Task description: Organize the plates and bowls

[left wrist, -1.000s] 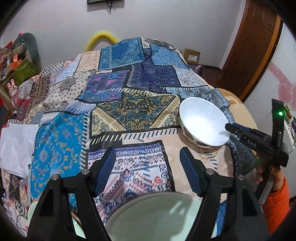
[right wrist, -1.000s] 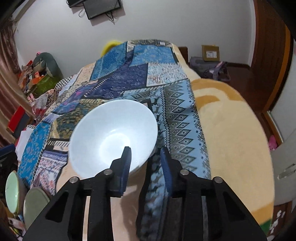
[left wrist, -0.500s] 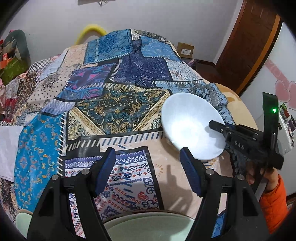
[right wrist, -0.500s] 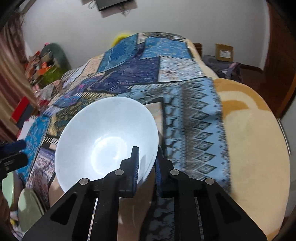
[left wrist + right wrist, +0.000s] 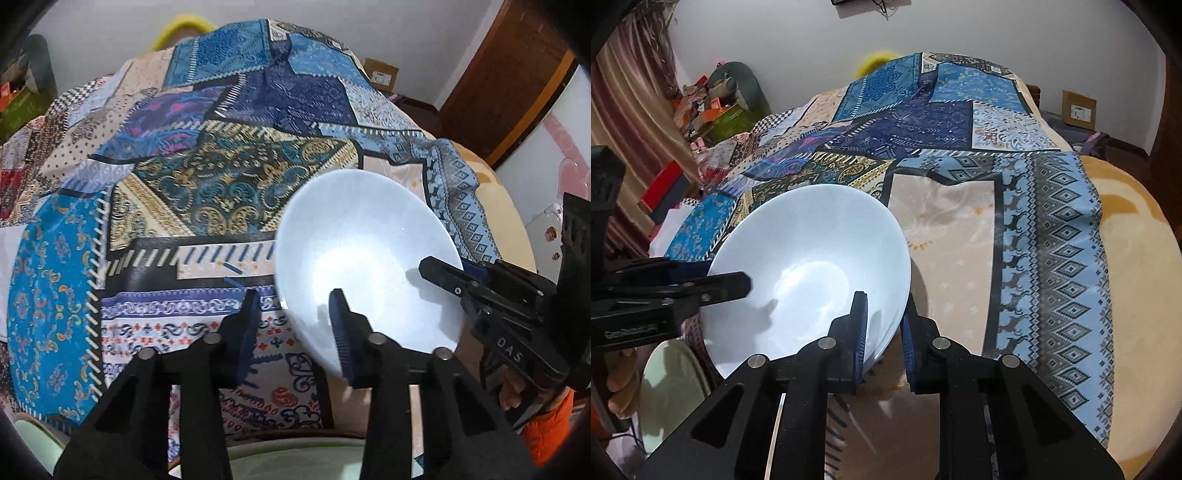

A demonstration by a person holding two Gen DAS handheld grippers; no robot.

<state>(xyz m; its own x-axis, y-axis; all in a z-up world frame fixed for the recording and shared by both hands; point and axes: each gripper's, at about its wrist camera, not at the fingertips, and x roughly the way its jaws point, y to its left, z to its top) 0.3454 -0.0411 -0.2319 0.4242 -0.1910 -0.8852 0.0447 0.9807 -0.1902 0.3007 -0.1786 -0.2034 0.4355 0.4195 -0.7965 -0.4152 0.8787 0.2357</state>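
The right gripper [image 5: 884, 332] is clamped on the near rim of the white bowl [image 5: 809, 273], one finger inside and one outside, holding it tilted and clear of the patchwork bedspread [image 5: 960, 236]. The left gripper [image 5: 293, 325] has just been closing; its jaws stand narrow with only bedspread seen between them, nothing gripped. Pale green plates [image 5: 670, 391] lie at the near bed edge, below and left of the bowl. Judgement: task is early; one bowl is lifted but not placed, and the stacking of the plates remains undone.
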